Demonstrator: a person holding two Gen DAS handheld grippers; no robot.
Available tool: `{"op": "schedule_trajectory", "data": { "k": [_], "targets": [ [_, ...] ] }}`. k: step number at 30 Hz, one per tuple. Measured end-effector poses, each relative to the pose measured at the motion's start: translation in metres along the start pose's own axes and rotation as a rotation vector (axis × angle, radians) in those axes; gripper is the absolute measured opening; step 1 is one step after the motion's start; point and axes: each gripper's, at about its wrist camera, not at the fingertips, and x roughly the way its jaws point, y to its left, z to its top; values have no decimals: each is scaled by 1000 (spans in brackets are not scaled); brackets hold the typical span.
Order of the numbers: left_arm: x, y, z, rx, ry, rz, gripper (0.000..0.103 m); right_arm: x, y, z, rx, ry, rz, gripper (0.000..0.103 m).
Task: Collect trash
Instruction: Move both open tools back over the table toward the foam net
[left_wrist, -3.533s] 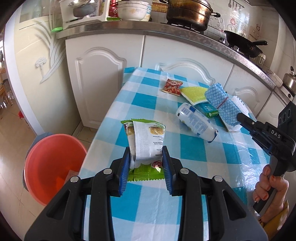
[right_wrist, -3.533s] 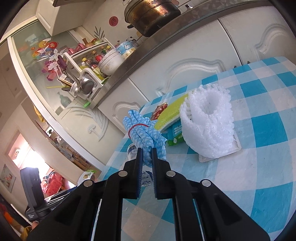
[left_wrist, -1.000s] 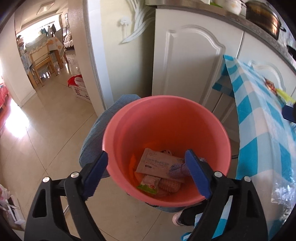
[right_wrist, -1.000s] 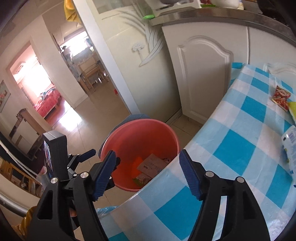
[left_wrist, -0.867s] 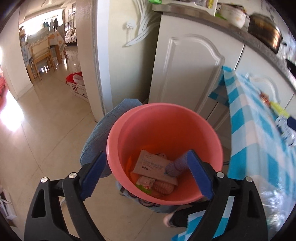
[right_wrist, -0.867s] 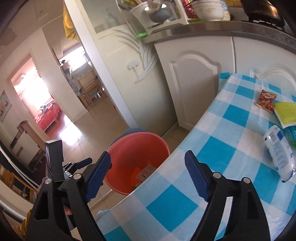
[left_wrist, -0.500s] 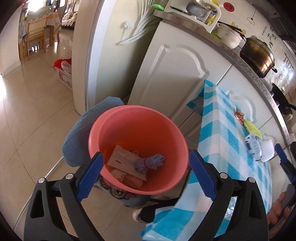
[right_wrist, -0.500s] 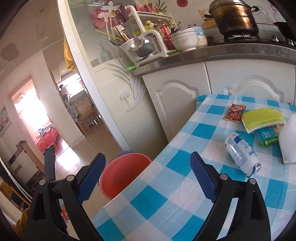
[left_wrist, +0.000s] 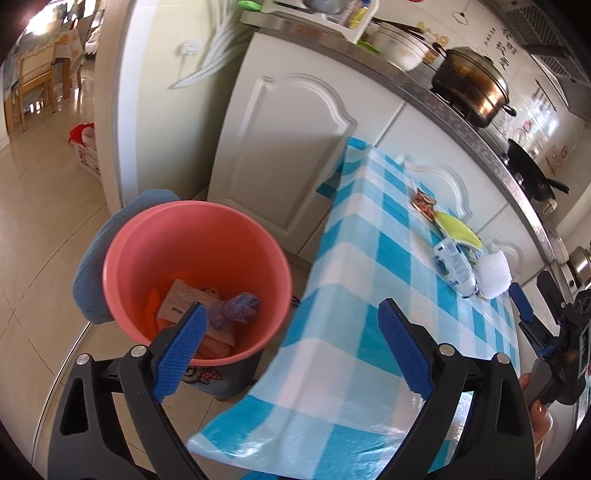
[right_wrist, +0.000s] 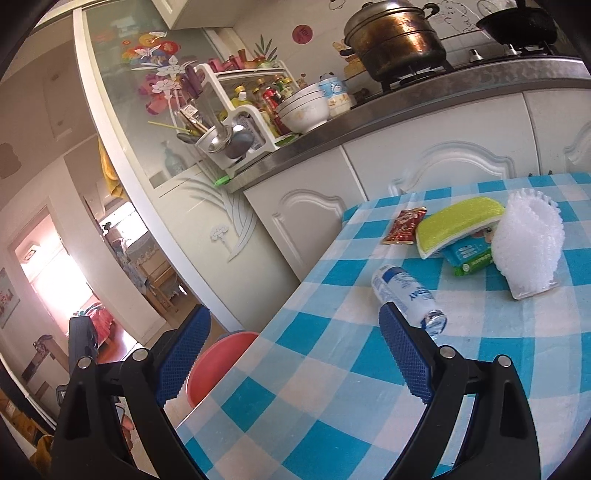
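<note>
Lying in the pink bucket (left_wrist: 192, 254) on the floor beside the table (left_wrist: 369, 295) are the blue cloth bundle (left_wrist: 236, 308) and wrappers. The left gripper (left_wrist: 291, 349) and right gripper (right_wrist: 295, 354) have both just spread wide, holding nothing.

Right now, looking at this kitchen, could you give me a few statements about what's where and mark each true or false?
1. The pink bucket stands on the floor beside the table. True.
2. The bucket is empty. False: a blue cloth bundle and wrappers lie in it.
3. The white bottle lies on its side on the table. True.
4. The right tool grips the bottle. False: its jaws are wide open and hold nothing.
5. The red sachet lies next to the yellow-green sponge. True.
</note>
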Motion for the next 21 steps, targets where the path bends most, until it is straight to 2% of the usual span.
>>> {"op": "schedule_trajectory", "data": {
  "k": [21],
  "targets": [
    [27,-118,-21,209,77,-36,94,-55,-96,12,182,-126,-75,92]
  ]
}}
